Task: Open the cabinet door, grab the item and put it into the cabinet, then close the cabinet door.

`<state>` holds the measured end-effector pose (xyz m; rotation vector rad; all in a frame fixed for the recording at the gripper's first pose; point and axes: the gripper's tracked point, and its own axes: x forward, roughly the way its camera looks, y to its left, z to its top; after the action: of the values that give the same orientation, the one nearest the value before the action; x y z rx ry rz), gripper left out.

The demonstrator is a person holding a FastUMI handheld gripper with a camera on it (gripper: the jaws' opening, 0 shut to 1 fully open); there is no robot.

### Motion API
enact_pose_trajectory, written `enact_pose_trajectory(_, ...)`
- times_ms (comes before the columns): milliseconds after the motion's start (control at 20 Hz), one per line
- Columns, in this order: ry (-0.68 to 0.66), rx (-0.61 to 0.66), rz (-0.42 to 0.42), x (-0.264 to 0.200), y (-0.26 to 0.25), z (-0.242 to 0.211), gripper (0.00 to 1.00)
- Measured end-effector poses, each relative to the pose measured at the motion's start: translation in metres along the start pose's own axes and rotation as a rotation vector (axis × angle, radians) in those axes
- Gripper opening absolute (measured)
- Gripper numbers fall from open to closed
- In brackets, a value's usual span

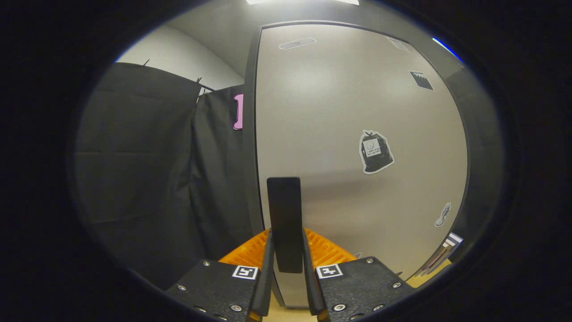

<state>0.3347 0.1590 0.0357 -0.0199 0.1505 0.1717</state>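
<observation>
The cabinet door point(357, 134), a pale flat panel in a dark frame, stands directly ahead of the fingers and appears shut against its frame. A dark upright handle point(284, 223) sits at the door's left edge. The gripper point(286, 250) is clamped on this handle, both fingers pressing its sides, jaws narrow. The item to be stored cannot be made out. Stickers mark the door face (one bag-shaped sticker point(375, 152) near the middle, smaller ones toward the right edge). Black cloth point(156, 170) hangs to the left of the cabinet.
</observation>
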Motion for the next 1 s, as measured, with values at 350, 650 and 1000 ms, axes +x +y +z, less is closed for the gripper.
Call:
enact_pose_trajectory(350,0.032,0.012,0.066,-0.023,0.002,-0.001,0.29)
enact_pose_trajectory(650,0.052,0.011,0.133,-0.065,-0.003,-0.005,0.29)
enact_pose_trajectory(1000,0.071,0.017,0.157,-0.084,-0.01,-0.006,0.29)
